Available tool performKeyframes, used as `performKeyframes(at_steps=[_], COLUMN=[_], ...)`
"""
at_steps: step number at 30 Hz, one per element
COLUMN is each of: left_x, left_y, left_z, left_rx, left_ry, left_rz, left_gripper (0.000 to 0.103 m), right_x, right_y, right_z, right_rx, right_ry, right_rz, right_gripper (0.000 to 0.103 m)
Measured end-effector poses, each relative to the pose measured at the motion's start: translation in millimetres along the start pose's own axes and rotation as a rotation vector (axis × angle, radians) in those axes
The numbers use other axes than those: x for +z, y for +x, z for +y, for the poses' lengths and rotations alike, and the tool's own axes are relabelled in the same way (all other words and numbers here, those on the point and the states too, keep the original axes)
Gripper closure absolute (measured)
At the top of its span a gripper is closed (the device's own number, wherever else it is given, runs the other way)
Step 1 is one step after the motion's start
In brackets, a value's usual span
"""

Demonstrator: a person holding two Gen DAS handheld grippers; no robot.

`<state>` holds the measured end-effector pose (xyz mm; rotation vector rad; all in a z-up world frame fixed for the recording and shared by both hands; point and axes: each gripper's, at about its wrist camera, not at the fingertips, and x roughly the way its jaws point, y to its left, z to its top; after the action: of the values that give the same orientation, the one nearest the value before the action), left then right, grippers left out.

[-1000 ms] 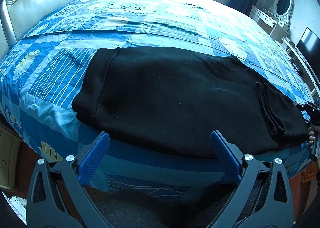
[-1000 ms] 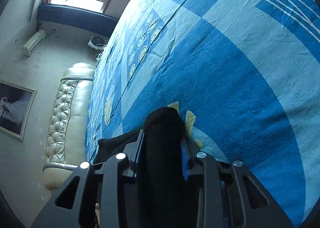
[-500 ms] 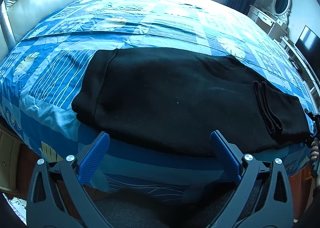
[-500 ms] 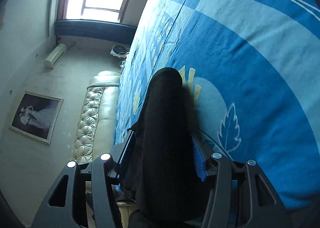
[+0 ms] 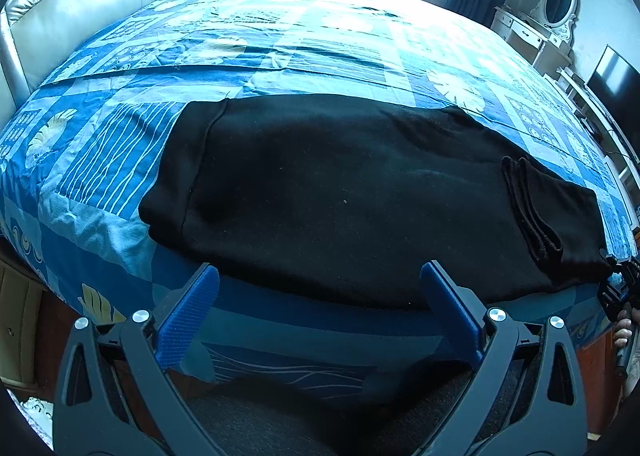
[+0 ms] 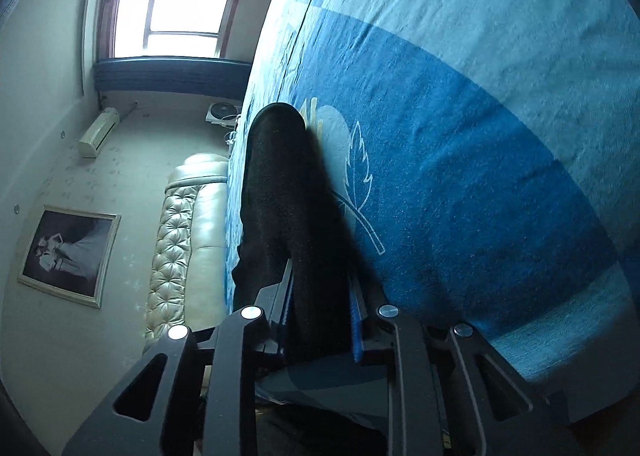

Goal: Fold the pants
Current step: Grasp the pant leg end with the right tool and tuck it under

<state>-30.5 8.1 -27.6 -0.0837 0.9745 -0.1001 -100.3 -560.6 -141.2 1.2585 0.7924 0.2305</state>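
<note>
1. Change since the earlier frames: the right gripper [image 6: 320,308] has travelled along the near edge of the bed [image 5: 304,39] toward the far right end of the pants [image 5: 344,191]; its jaws opened, then have just been closing again, with black cloth between them. The folded-back hem end [image 5: 544,211] has slid slightly rightward. The left gripper [image 5: 316,316] has not shifted.
2. Pants: black, laid flat across the near part of the bed, waistband to the left, leg ends to the right, where a short length is already turned back on top.
3. Right gripper: clenched on a thick bunch of the leg end at the bed's edge; cloth fills the gap between its blue pads.
4. Left gripper: released, jaws wide, nothing between them; it hovers just short of the pants' near edge, around mid-length.
5. Step in hand, as judged: re-gripping the leg end ahead of a lengthwise fold.
6. Next move calls for: carrying the leg end leftward over the body toward the waistband, edges aligned, with the left gripper likely pinning or grasping the near edge so the cloth does not drag.
</note>
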Motion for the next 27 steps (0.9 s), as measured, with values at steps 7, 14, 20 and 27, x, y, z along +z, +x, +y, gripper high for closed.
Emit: performKeyframes(at_steps=[7,14,20,27], left_x=[0.9,4.0,4.1,4.0], left_y=[0.5,-3.6,-2.6,-2.5], left_z=[0.3,10.3,9.0,9.8], left_rx=[0.009,0.019,0.017,0.020], left_ry=[0.009,-0.019,-0.014,-0.017], left_rz=[-0.002,-0.017,-0.015,-0.013], left_gripper=[0.002,0.002,0.002,0.002], right_x=[-4.7,-7.9,-22.3,-66.0], right_y=[-0.2,-28.4,-44.3,63.0], right_z=[17.5,31.8,85.2,143.0], right_rx=[-0.019,-0.154,-0.241,0.022], right_ry=[-0.051,-0.031,-0.137,-0.243], right_rz=[-0.034,-0.128,-0.314,0.051], right_gripper=[0.077,0.059,0.056,0.050])
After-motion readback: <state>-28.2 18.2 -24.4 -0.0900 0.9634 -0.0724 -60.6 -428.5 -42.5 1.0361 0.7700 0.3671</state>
